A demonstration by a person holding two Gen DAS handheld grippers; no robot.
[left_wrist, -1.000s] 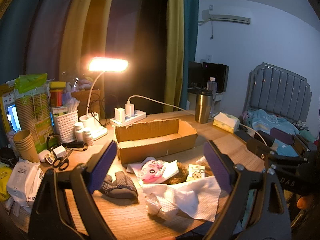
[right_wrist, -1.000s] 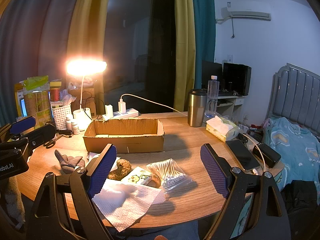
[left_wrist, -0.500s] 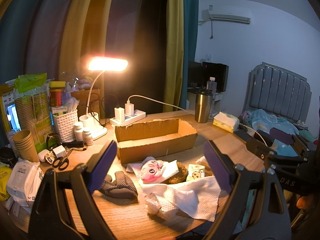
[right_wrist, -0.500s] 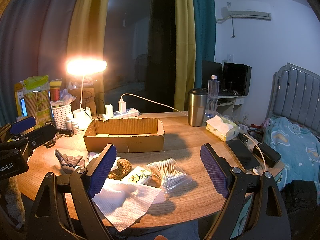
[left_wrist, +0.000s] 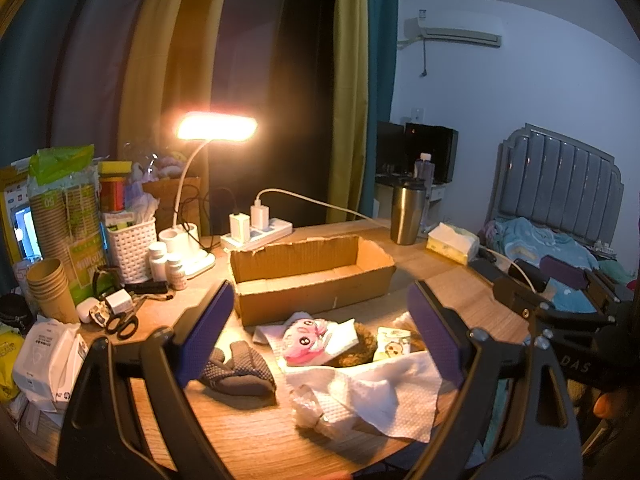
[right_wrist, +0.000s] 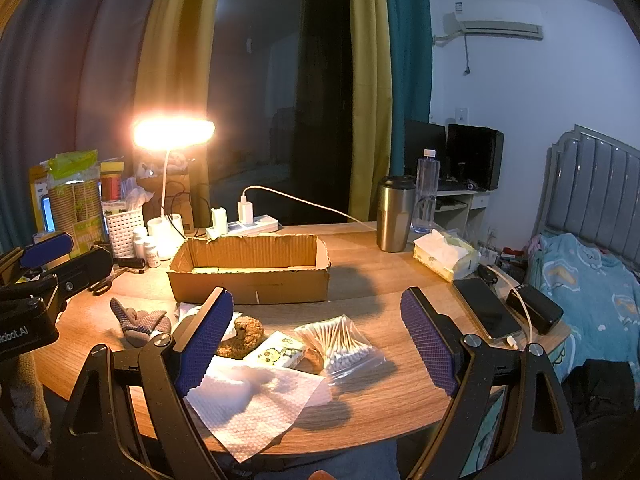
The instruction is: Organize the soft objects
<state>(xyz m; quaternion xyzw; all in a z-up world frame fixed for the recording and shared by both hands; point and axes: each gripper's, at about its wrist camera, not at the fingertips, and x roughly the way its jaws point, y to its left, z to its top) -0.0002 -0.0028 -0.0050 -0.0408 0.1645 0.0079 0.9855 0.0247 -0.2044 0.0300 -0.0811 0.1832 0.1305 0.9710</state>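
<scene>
Both grippers hover above the surface (right_wrist: 400, 400), left gripper (left_wrist: 320, 332) and right gripper (right_wrist: 316, 332) with jaws spread wide, empty. Soft things, grey glove (left_wrist: 240, 368), plush toy (left_wrist: 304, 340), paper towel (right_wrist: 256, 400), lie just before the empty cardboard box (right_wrist: 252, 276), likely their destination.

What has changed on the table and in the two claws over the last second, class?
Nothing visibly changed. Both claws, left and right, hang open and empty above the table, as before. The glove, paper towel, cotton swabs and box lie where they were.
</scene>
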